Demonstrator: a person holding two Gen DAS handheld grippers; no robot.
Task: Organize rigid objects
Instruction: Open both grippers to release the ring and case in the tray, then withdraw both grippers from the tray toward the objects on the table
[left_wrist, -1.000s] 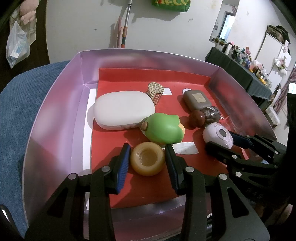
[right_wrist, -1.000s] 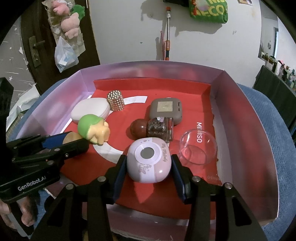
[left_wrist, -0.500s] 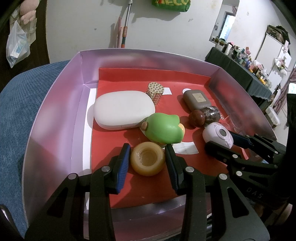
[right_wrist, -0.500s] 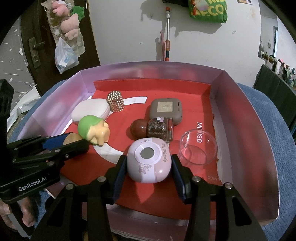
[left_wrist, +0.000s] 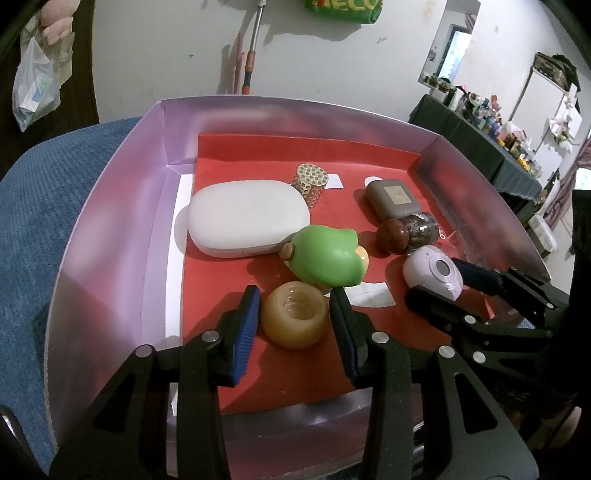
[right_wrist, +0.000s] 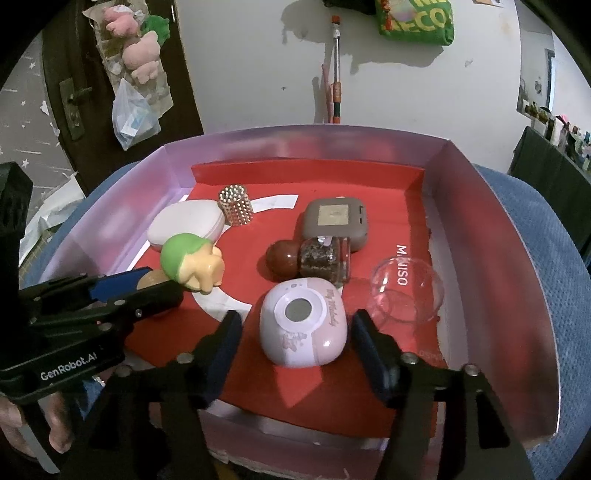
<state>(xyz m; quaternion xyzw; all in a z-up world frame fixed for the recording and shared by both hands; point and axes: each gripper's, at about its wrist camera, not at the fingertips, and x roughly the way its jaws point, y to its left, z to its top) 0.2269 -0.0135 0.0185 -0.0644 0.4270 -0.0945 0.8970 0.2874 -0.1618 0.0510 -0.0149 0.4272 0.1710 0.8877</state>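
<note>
— What is changing in the pink-walled box?

— The right tool is letting go. Half a second ago its two fingers were pressing on the sides of the pink case; now they are standing released, with a strip of red floor showing on each side of it.

— So the case is staying where it is?

— It is sitting flat on the red liner near the front wall, lens-like disc facing up, in the same spot as before. I am reading that as a finished placement: this piece is now counting as put away.

— And where is it lying relative to the tool?

— Straight between the spread fingers, touching neither. The clear dome is sitting just beside it on the right, and the brown-capped jar is lying just behind it.

— Is the left tool doing anything?

— It is not moving. It is hanging released around the amber ring, a blue pad close on either side; whether the pads are touching the ring I cannot tell. The ring is resting on the liner, and the green toy is lying right behind it.
</note>
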